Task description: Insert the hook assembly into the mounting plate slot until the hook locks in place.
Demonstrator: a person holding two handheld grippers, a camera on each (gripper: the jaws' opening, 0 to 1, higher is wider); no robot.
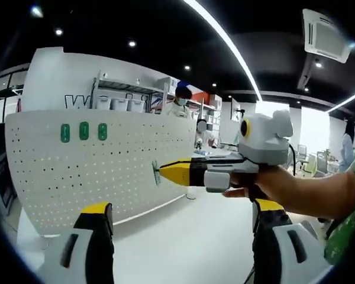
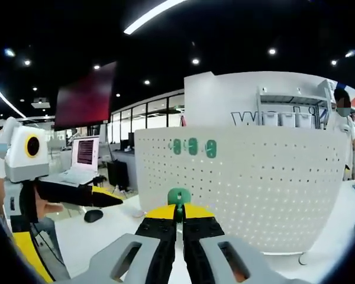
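Between the closed tips of the right gripper (image 2: 178, 214), a small green hook (image 2: 178, 196), pinched tight. Straight ahead, very near: white board (image 2: 254, 183) full of holes, three green hooks (image 2: 193, 147) higher up. Left gripper (image 1: 183, 228) wide open, empty, farther back. Hook's back and target hole too small to make out.

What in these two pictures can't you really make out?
- Hook: right gripper view, mostly pinched inside the right claw; its shape is hidden.
- Hook tip: left gripper view, too small to tell whether it touches the pegboard.
- Three green pieces on the board: too small to tell their form.
- Lettering on the back wall: shelves cover it in both views.
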